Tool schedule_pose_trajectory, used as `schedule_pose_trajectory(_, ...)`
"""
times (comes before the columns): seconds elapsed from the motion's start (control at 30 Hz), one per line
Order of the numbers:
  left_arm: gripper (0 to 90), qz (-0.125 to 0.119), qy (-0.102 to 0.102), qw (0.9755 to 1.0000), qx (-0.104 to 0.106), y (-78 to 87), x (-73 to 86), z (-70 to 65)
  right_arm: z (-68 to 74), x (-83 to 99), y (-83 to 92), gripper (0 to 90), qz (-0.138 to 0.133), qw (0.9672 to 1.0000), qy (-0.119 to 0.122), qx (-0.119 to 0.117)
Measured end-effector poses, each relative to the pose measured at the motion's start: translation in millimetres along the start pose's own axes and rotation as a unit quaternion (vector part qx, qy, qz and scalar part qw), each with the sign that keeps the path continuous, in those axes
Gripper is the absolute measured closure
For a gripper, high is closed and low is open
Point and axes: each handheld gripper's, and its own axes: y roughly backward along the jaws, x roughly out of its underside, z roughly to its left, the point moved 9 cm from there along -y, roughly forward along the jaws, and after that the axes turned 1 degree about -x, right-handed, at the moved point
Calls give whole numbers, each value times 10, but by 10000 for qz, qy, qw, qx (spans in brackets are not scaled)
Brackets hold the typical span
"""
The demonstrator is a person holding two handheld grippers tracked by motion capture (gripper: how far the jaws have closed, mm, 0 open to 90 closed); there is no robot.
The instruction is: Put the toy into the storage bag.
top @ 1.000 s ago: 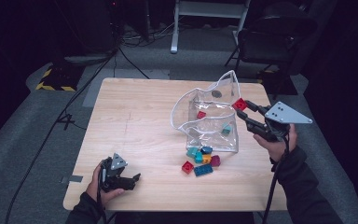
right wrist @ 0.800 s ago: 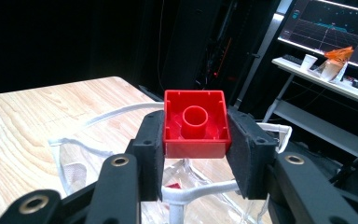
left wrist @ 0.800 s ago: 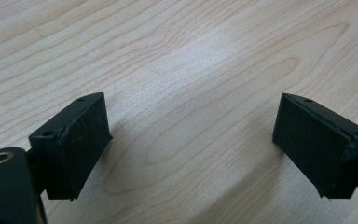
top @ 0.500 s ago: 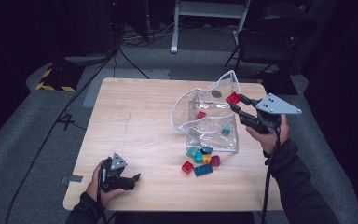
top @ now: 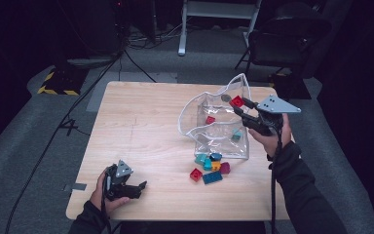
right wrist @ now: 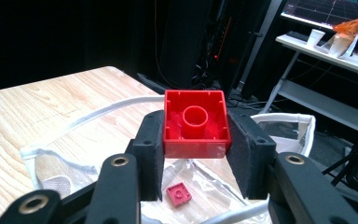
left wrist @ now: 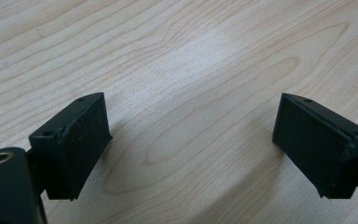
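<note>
Right gripper (right wrist: 196,154) is clamped on a red brick (right wrist: 196,122), hollow side facing the camera, hanging right over the clear bag's (top: 214,129) open mouth, so it's basically a straight drop. Left gripper (top: 135,187) sits spread wide on the table (top: 141,122), holding nothing, well away from the bag.

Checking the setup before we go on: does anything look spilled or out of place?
A small heap of bricks lies loose on the table just outside the clear bag, while a few sit inside. Otherwise nothing stands out.

Black chair (top: 282,41) beyond wooden table (top: 141,126)
</note>
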Motion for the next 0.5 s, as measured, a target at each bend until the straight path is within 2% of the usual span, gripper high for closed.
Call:
schedule_pose_trajectory(0.27, 111, 1, 0, 10000, -1, 0, 0, 0, -10, 67, -30, 556, 50, 10000, -19, 62)
schedule_pose_trajectory(0.5, 111, 1, 0, 10000, -1, 0, 0, 0, 7, 44, 77, 533, -65, 9999, 77, 86)
